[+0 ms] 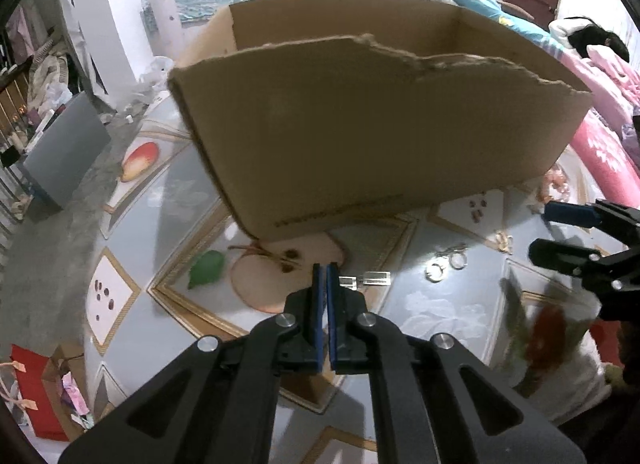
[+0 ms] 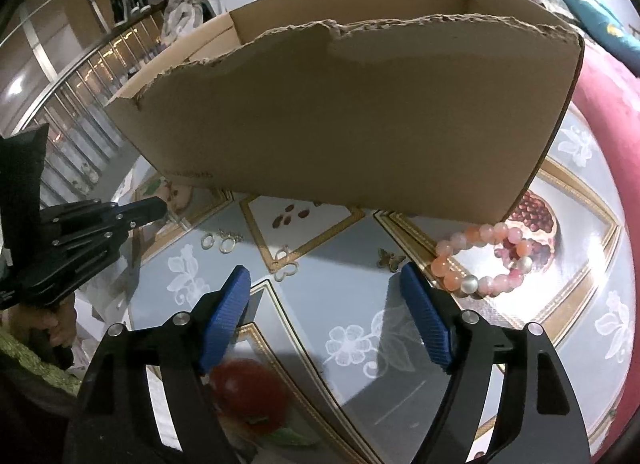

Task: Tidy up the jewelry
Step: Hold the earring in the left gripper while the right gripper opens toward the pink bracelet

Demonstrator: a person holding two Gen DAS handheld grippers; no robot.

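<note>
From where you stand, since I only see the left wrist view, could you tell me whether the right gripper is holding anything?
Observer: No. The right gripper is open, with only tablecloth between its pads.
Operator: What lies past its right finger?
Observer: A pink beaded bracelet, flat on the table beside the near right corner of the cardboard box.
Operator: Is anything closer?
Observer: Yes, a small gold butterfly-shaped piece lies just ahead of that fingertip.
</note>
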